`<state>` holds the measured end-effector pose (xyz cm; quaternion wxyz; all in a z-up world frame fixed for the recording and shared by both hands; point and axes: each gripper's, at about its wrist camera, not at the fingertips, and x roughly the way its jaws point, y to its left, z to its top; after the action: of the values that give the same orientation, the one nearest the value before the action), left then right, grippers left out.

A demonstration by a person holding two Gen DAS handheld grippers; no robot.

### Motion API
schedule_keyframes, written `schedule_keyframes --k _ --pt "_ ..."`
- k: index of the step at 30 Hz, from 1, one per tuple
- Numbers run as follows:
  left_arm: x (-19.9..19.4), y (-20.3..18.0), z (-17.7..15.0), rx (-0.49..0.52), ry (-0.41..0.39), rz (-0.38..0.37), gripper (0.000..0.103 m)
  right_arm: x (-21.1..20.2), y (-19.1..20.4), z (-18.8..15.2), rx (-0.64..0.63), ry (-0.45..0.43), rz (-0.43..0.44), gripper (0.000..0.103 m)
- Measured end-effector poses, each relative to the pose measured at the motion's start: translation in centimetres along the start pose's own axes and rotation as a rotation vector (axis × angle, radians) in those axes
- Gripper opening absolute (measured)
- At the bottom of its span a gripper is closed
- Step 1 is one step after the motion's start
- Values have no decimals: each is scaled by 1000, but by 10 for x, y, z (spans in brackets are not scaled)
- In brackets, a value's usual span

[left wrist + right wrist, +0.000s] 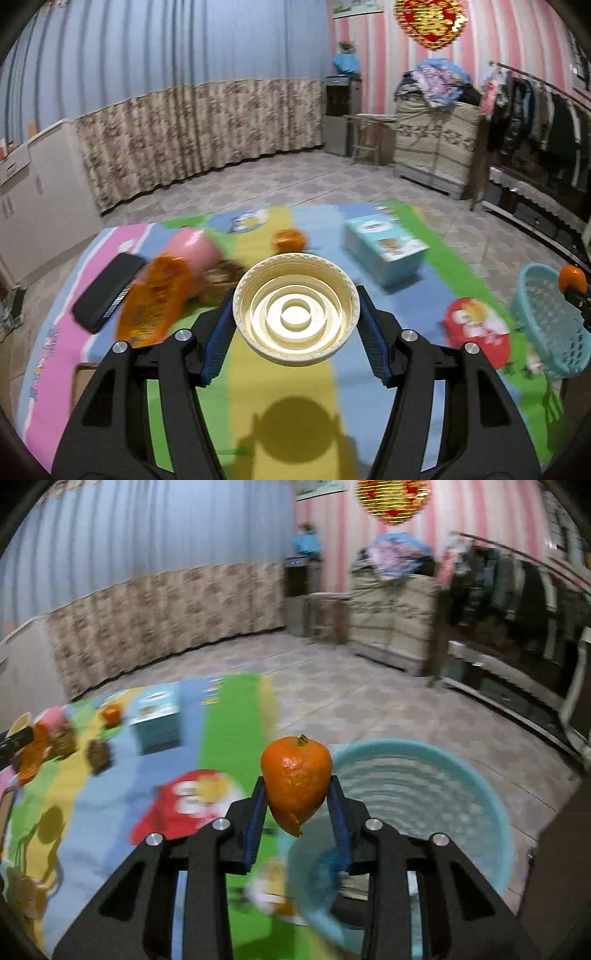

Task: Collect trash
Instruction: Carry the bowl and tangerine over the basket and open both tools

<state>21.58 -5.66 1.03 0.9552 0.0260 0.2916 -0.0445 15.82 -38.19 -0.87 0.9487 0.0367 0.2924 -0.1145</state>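
Left hand-held gripper (295, 325) clamps a cream lid (295, 308); right hand-held gripper (297, 812) pinches orange peel (295, 781) beside the basket (424, 775).

Ahead of the left gripper (296, 325), which carries a lid (296, 309), the near yellow and blue stripes of the mat (280, 384) lie bare. Further out the way is crowded: a black case (105, 291), an orange bottle (157, 301) and a pink cup (194, 249) cluster at far left, a blue box (386, 248) stands far right, and a small orange piece (289, 239) sits between them. A red packet (476, 330) lies near right, just beside the basket (554, 325). From the right gripper (297, 812), the basket's (424, 794) mouth is open just right and below.
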Motion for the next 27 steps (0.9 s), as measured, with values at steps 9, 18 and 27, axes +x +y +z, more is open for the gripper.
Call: schedule_keyframes --k 9,18,27 --pt "0 -120 2 95 -32 -143 60 3 -75 -6 61 -29 -88 33" --pt "14 -228 -14 189 -3 -305 60 13 -117 -15 119 -18 -107 33" --pt "31 -296 -21 260 20 -408 61 20 -135 -21 198 -8 -103 33"
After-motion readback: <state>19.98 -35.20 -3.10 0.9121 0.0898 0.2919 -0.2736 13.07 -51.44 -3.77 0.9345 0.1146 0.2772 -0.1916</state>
